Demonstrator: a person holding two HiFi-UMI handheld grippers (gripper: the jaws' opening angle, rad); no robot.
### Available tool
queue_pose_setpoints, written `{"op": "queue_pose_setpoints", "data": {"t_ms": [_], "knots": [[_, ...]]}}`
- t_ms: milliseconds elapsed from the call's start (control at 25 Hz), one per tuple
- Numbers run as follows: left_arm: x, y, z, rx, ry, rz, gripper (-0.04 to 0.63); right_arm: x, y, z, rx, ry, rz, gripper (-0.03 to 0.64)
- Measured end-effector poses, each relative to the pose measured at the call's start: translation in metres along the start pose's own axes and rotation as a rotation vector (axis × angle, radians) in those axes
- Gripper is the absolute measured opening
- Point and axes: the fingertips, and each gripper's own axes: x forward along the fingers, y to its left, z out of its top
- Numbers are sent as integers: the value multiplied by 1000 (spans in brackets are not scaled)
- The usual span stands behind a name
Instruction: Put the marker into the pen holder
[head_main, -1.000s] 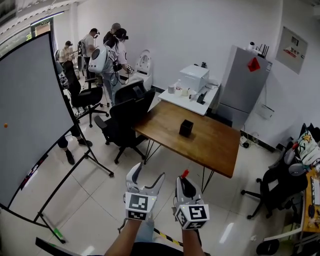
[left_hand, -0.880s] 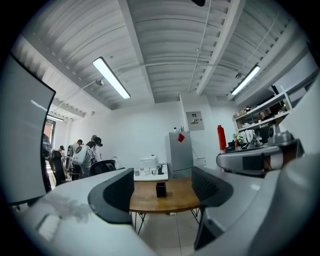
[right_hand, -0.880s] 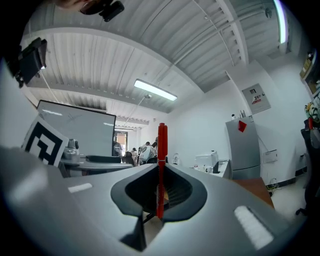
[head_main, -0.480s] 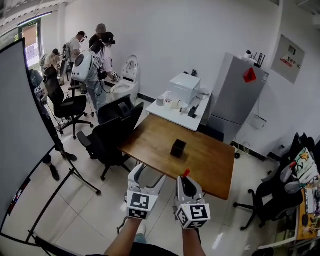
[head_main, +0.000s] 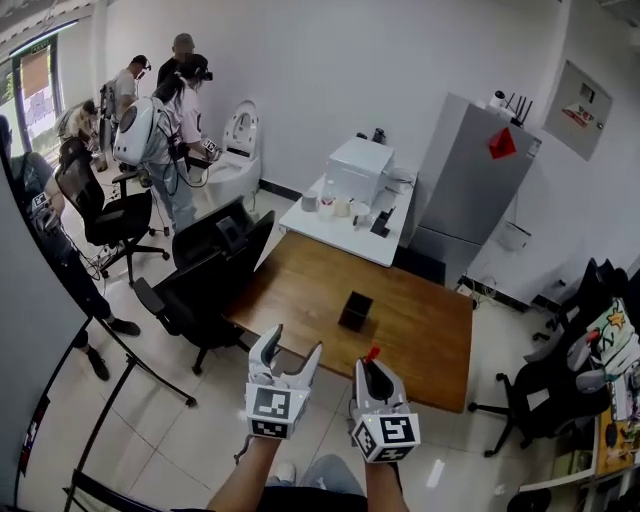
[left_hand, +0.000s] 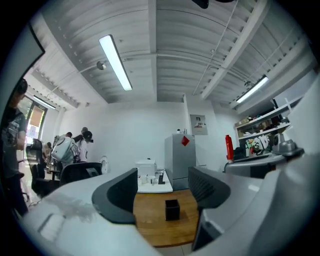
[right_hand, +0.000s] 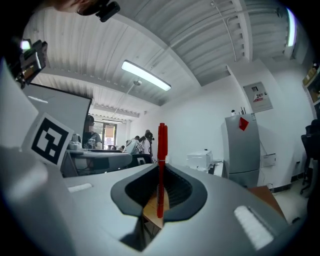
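Note:
A black square pen holder (head_main: 355, 310) stands near the middle of the brown wooden table (head_main: 430, 335); it also shows in the left gripper view (left_hand: 172, 209), straight ahead between the jaws. A red marker (head_main: 371, 353) sticks up from my right gripper (head_main: 372, 368), which is shut on it; in the right gripper view the marker (right_hand: 161, 160) stands upright, pinched between the pads. My left gripper (head_main: 292, 347) hovers beside it on the left, short of the table's near edge. Its jaws are closing with nothing between them.
Black office chairs (head_main: 205, 285) stand at the table's left side, another chair (head_main: 540, 385) at the right. Behind the table are a white desk with a printer (head_main: 352, 180) and a grey cabinet (head_main: 468, 190). Several people (head_main: 160, 115) stand far left. A board stand (head_main: 130, 365) is left.
The view has swung right, so the big board has slid off to the left and the table with the holder sits nearer the grippers. The left jaws have narrowed.

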Motion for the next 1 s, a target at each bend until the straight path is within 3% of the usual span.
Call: {"op": "queue_pose_setpoints", "data": {"t_ms": [320, 640, 1000], "knots": [[85, -13, -18, 37, 66, -72, 318, 64, -67, 2, 32, -4, -41, 35], [198, -23, 21, 89, 17, -70, 318, 141, -154, 50, 25, -80, -10, 35], [275, -10, 16, 72, 35, 14, 318, 220, -198, 48, 69, -77, 117, 35]]}}
